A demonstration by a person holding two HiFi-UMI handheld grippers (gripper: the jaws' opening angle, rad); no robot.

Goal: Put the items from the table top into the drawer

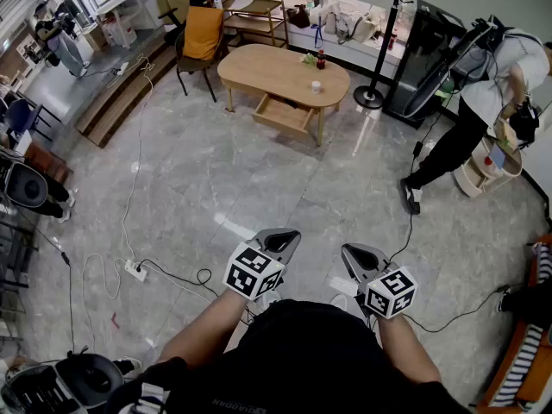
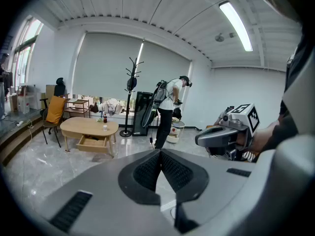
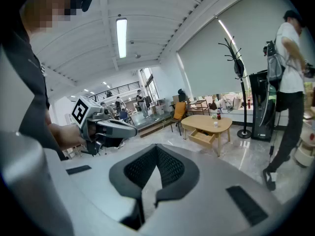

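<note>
A light wooden oval table (image 1: 276, 69) stands far off across the room, its drawer (image 1: 283, 116) pulled open at the front. On the top are a dark red bottle (image 1: 321, 59), a small white cup (image 1: 316, 86) and something green (image 1: 308, 58). My left gripper (image 1: 291, 235) and right gripper (image 1: 348, 251) are held side by side over the floor, far from the table. Both are shut with nothing between the jaws. The left gripper view shows the table (image 2: 87, 127), its drawer (image 2: 92, 143) and the right gripper (image 2: 216, 137). The table (image 3: 206, 123) also shows in the right gripper view.
A person (image 1: 483, 102) bends over a small shelf at the right. A coat stand (image 1: 379, 50) and a black machine (image 1: 431, 54) stand behind the table, and a chair with an orange cushion (image 1: 203, 33) to its left. Cables and a power strip (image 1: 135, 270) lie on the floor near me.
</note>
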